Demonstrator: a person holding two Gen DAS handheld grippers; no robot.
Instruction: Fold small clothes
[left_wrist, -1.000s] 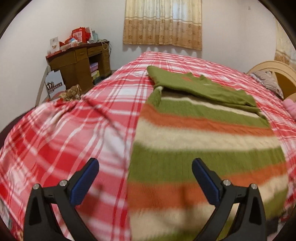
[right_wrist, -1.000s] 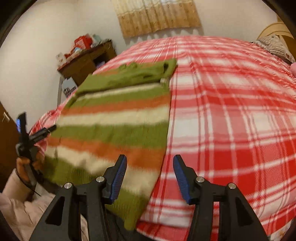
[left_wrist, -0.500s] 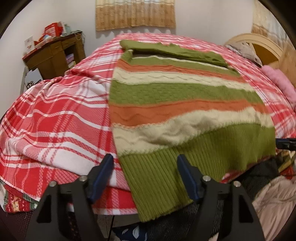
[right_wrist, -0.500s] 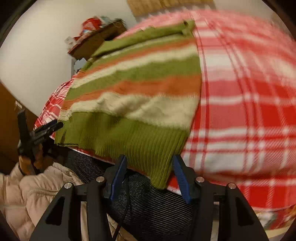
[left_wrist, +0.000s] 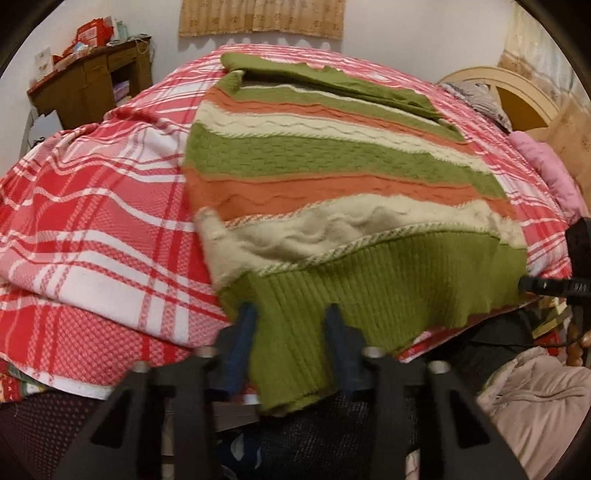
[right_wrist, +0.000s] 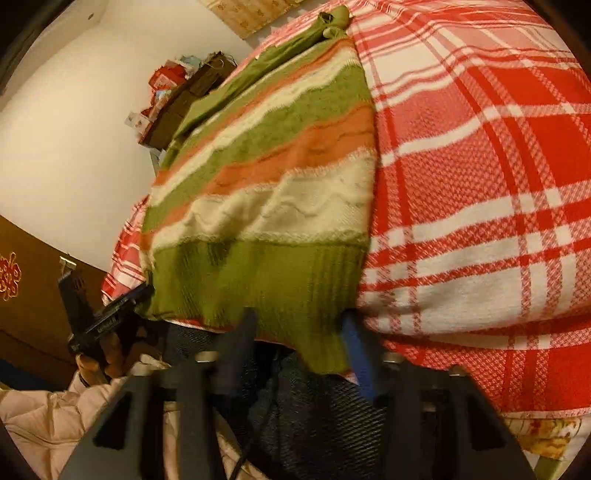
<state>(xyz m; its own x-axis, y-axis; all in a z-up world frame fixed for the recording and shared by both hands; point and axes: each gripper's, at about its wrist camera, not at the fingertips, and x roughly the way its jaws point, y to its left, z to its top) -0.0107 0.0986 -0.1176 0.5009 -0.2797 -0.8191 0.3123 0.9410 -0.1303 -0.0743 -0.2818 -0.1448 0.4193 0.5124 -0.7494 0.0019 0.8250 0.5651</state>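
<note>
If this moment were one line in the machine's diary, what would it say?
phase: hem grasp | left gripper: open, straddling sweater hem corner | right gripper: open, straddling opposite corner | sweater: flat on plaid bedspread

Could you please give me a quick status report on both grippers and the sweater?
Left gripper and right gripper open, jaws straddling the hem corners. Sweater flat on the bed, hem overhanging the edge. Nothing in the way.

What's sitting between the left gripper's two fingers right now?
In the left wrist view, the striped sweater's green ribbed hem hangs between the open fingers of the left gripper, draped over the plaid bedspread's edge.
</note>
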